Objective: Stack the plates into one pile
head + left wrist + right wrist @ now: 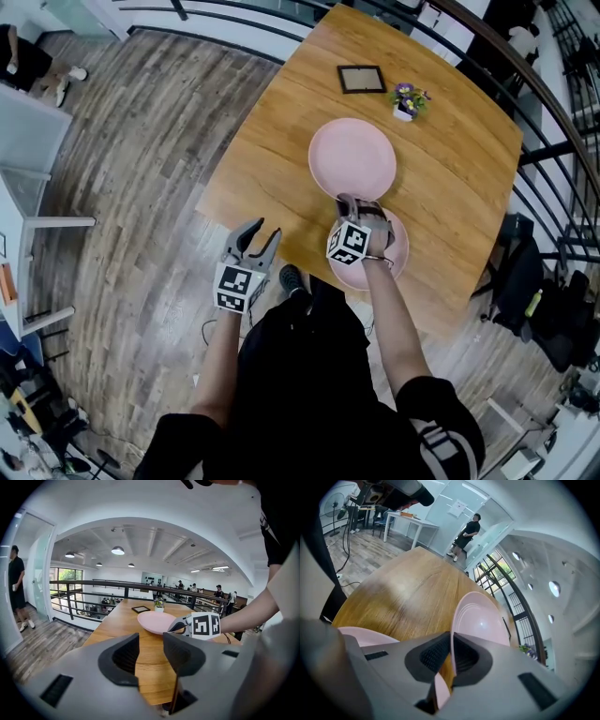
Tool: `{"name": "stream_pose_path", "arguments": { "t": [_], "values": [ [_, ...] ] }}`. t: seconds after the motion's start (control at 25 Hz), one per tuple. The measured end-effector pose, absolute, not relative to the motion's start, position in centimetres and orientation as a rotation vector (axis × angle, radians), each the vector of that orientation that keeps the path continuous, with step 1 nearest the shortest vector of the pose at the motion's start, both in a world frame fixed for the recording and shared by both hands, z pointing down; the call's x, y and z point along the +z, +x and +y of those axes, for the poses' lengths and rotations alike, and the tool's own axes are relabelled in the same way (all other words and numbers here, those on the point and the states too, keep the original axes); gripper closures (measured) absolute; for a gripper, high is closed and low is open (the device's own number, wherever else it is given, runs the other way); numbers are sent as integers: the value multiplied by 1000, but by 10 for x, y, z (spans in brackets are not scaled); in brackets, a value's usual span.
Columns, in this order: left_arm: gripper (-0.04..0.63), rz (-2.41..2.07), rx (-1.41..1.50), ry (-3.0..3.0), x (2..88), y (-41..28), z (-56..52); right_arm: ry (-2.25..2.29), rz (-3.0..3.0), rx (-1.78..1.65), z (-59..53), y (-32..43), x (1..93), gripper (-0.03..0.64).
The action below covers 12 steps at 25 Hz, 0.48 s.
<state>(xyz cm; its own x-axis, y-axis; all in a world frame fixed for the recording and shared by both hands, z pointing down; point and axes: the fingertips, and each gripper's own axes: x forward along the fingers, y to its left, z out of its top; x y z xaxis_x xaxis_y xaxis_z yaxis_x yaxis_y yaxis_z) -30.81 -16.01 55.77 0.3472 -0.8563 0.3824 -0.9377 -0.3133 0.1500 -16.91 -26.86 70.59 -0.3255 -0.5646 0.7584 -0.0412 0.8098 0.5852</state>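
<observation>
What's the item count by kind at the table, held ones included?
Pink plates: 2 (far plate held in the right gripper, near plate on the table)
Picture frame: 1
Potted plant: 1
Total: 4

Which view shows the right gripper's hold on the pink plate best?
Right gripper view: the held plate has its rim pinched between the shut jaws. Head view shows the whole plate, but the right gripper covers the contact. Left gripper view shows it side-on, far off.
</observation>
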Motion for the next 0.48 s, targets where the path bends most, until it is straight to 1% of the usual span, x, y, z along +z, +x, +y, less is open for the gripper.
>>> {"name": "stream_pose_path", "arguments": {
  "t": [0.48],
  "values": [
    [425,-1566,322,2268,565,-291,-131,536,-1814,-580,-244,-132,693,595]
  ]
}}
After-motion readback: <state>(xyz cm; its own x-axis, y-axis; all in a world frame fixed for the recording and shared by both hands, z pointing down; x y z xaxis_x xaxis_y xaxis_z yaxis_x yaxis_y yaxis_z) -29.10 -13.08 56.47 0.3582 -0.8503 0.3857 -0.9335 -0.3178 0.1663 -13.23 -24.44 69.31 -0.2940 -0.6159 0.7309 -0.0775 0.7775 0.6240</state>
